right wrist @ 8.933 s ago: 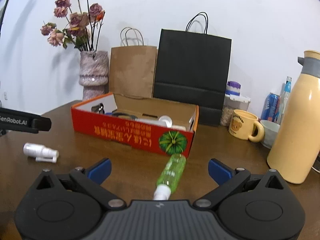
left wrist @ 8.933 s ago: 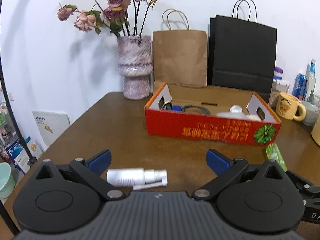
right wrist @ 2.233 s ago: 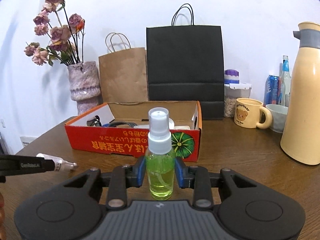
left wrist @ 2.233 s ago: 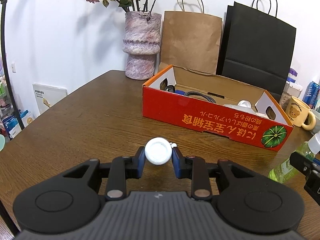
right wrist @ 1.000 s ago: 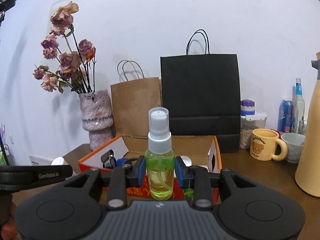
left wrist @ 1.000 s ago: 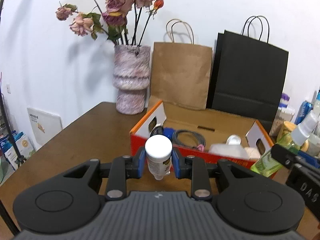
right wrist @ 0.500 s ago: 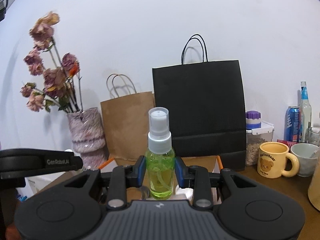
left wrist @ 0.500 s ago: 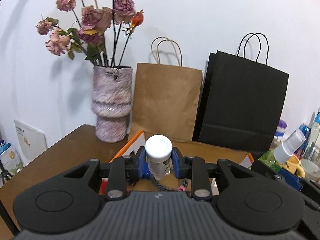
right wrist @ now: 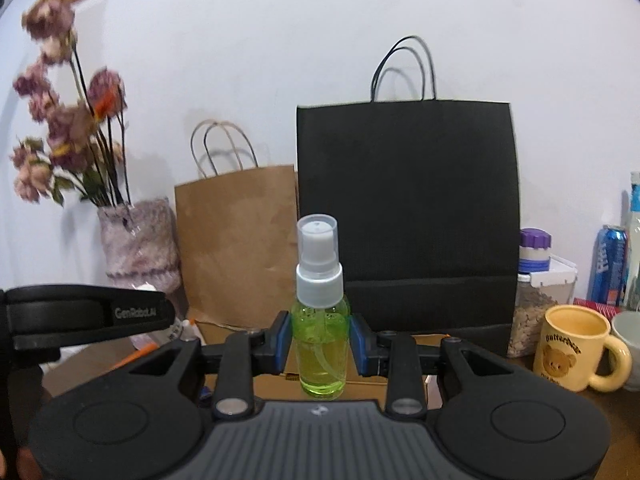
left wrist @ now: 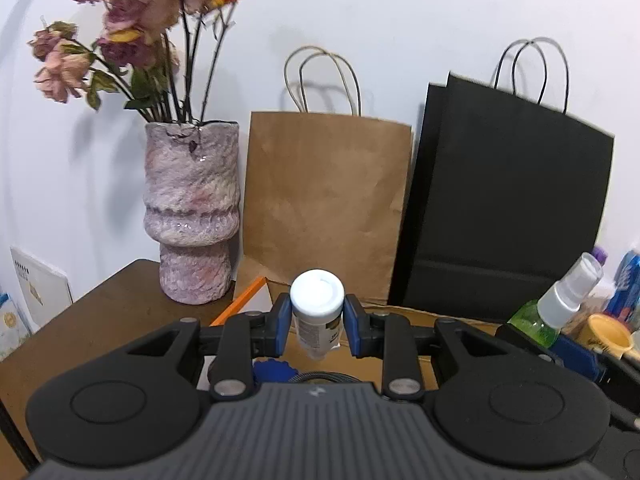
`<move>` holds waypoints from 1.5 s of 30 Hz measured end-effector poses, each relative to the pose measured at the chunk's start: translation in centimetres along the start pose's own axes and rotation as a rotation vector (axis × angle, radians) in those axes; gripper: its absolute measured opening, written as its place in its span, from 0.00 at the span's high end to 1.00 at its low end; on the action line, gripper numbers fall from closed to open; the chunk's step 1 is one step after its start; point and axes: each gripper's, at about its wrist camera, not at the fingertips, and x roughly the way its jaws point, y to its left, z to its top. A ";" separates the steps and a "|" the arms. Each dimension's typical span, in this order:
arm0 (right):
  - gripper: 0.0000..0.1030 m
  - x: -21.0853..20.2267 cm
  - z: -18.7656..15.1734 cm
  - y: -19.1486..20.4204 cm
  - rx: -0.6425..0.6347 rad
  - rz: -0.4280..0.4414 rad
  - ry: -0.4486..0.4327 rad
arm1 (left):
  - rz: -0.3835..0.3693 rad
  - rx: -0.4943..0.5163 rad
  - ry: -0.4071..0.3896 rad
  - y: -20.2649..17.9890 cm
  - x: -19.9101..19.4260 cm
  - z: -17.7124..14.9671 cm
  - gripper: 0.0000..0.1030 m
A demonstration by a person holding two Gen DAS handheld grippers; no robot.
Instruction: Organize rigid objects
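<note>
My left gripper [left wrist: 316, 326] is shut on a white spray bottle [left wrist: 317, 312], its round base facing the camera and its nozzle end tilted down over the open cardboard box [left wrist: 400, 314]. My right gripper [right wrist: 320, 346] is shut on a green spray bottle [right wrist: 320, 344] with a clear cap, held upright above the same box [right wrist: 404, 378]. The green bottle also shows in the left wrist view [left wrist: 556, 312], at the right. The left gripper body shows in the right wrist view [right wrist: 88, 314], at the left. A blue item and a black cable [left wrist: 316, 376] lie in the box.
A pink vase [left wrist: 192, 216] with dried roses stands at the back left. A brown paper bag [left wrist: 324, 208] and a black paper bag [left wrist: 508, 200] lean on the wall behind the box. A yellow mug [right wrist: 576, 348], a jar [right wrist: 536, 300] and a can [right wrist: 608, 264] stand at the right.
Both grippers have moved forward and up with their bottles, from in front of the box to above it. The vase and bags look closer.
</note>
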 end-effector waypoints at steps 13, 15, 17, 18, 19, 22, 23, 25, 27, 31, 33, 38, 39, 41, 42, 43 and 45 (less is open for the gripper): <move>0.00 1.0 -0.8 -1.3 0.000 -0.025 0.071 | 0.004 0.114 0.024 1.4 1.8 -0.4 0.00; 0.00 0.6 -0.7 -1.5 0.000 -0.032 0.069 | 0.010 0.123 0.021 1.5 1.4 -0.4 0.00; 0.00 0.0 -0.7 -1.7 0.003 -0.039 0.064 | 0.007 0.125 0.014 1.7 0.8 -0.3 0.00; 0.00 -0.4 -0.6 -1.8 0.003 -0.039 0.060 | 0.002 0.124 0.014 1.9 0.4 -0.3 0.00; 0.00 -0.9 -0.6 -1.9 0.003 -0.040 0.056 | 0.001 0.124 0.013 2.0 0.0 -0.3 0.00; 0.00 -2.5 -0.4 -2.1 -0.003 -0.040 0.042 | -0.010 0.133 0.002 2.6 -1.6 -0.3 0.00; 0.00 -3.3 -0.4 -2.1 -0.004 -0.039 0.040 | -0.014 0.136 -0.002 2.7 -2.2 -0.4 0.00; 0.00 -4.5 -0.4 -2.2 -0.008 -0.032 0.037 | -0.021 0.144 -0.012 3.0 -3.5 -0.5 0.00; 0.00 -6.0 -0.5 -2.2 -0.010 -0.029 0.032 | -0.029 0.154 -0.018 3.4 -5.0 -0.7 0.00; 0.00 -9.1 -0.8 -1.9 -0.015 -0.016 0.034 | -0.045 0.161 -0.018 4.4 -7.7 -1.4 0.00; 0.00 -10.8 -1.1 -1.6 -0.025 -0.010 0.037 | -0.049 0.164 -0.014 4.8 -9.2 -1.8 0.00; 0.00 -14.5 -2.0 -0.7 -0.046 -0.008 0.050 | -0.050 0.186 0.003 5.7 -12.9 -3.3 0.00; 0.00 -15.3 -2.2 -0.6 -0.047 -0.008 0.053 | -0.052 0.189 0.008 5.8 -13.7 -3.6 0.00; 0.00 -16.6 -2.6 -0.3 -0.048 -0.007 0.061 | -0.053 0.193 0.017 6.2 -15.2 -4.2 0.00; 0.00 -17.3 -2.9 -0.1 -0.047 -0.010 0.065 | -0.052 0.195 0.022 6.3 -15.9 -4.6 0.00; 0.00 -17.9 -3.2 0.0 -0.046 -0.011 0.071 | -0.052 0.201 0.028 6.4 -16.6 -4.9 0.00; 0.00 -19.3 -3.9 0.3 -0.052 -0.001 0.088 | -0.048 0.217 0.039 6.5 -18.0 -5.9 0.00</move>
